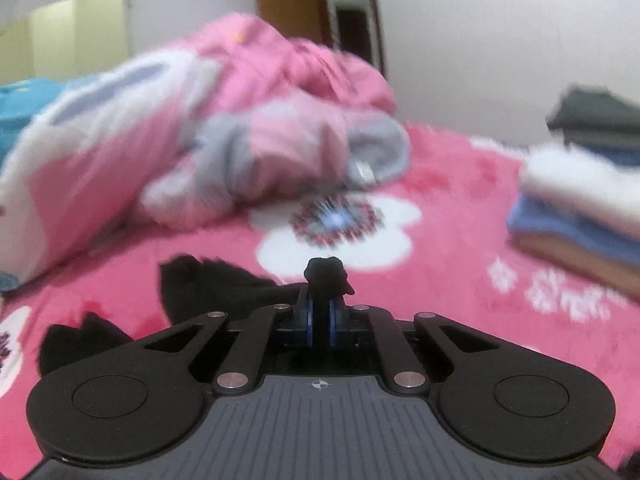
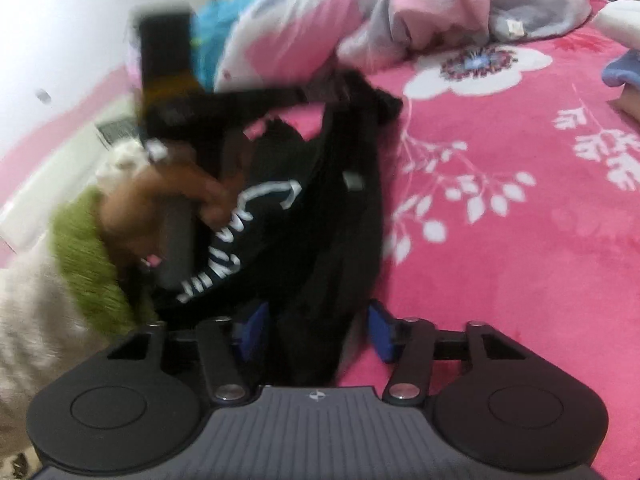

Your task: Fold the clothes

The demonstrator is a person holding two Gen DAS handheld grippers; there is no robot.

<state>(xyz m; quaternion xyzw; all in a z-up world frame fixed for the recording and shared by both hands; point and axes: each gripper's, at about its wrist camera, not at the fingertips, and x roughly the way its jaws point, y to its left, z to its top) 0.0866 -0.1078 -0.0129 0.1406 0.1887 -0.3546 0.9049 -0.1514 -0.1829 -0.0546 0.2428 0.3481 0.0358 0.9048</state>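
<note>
A black garment with white lettering (image 2: 320, 208) lies bunched on the pink flowered blanket (image 2: 520, 240). My left gripper (image 1: 321, 316) is shut on a fold of this black garment (image 1: 326, 272), whose cloth sticks up between the blue pads. In the right wrist view the left gripper (image 2: 316, 94) shows in the person's hand, pinching the garment's far end. My right gripper (image 2: 316, 332) is open, its blue pads on either side of a hanging strip of the black cloth.
A heap of pink, white and grey clothes (image 1: 224, 120) lies at the back. A stack of folded clothes (image 1: 580, 208) sits at the right. A dark folded pile (image 1: 600, 120) is behind it. A blue item (image 1: 24, 108) lies far left.
</note>
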